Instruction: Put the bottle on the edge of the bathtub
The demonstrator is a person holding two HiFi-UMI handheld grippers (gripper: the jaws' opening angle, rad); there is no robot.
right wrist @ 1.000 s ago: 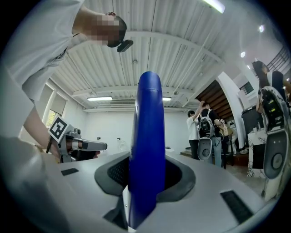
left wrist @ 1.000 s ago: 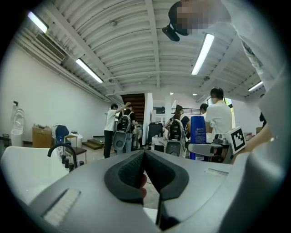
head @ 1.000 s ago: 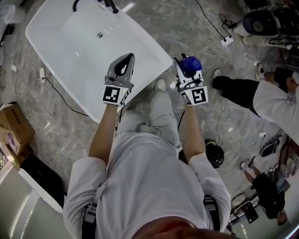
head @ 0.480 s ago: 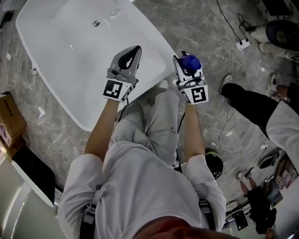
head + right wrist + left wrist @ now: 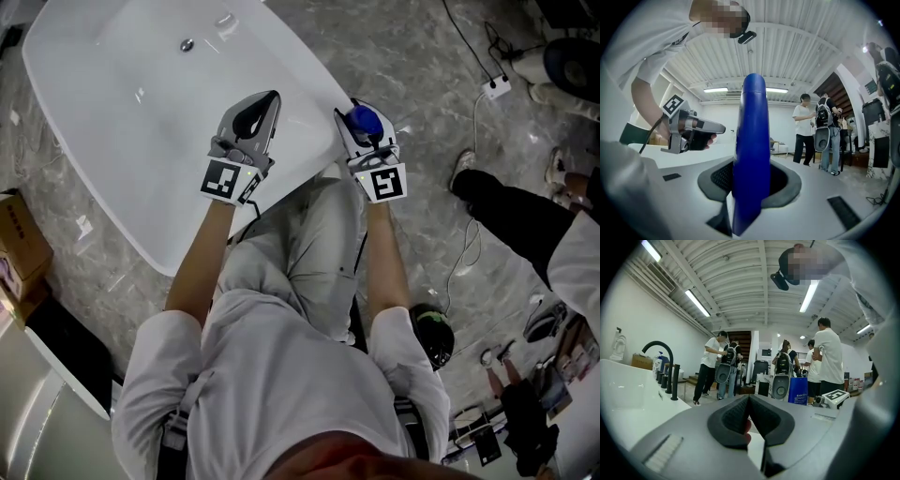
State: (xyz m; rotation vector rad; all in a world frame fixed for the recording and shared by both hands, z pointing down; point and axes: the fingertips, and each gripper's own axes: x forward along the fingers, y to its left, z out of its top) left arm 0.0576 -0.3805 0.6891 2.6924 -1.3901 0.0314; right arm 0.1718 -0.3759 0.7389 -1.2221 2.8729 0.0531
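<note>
Head view: blue bottle (image 5: 363, 118) clamped in right tongs (image 5: 361, 131), at the near-right rim of the tub (image 5: 141, 159).
Right gripper view shows both pads pressing the bottle's sides, with the bottle running straight out along the tongs. Left tongs (image 5: 258, 111) are closed on nothing, over the tub's near rim and apart from the bottle. Can't tell if the bottle's base touches the rim yet. Risk, my read: the rim looks narrow, glossy and rounded, and the bottle sits about over its outer edge, with floor (image 5: 422, 56) beyond. Release it off-centre or tilted and it likely tips, outward onto the floor or inward down the tub wall. Opening before the base seats flat would do the same.
</note>
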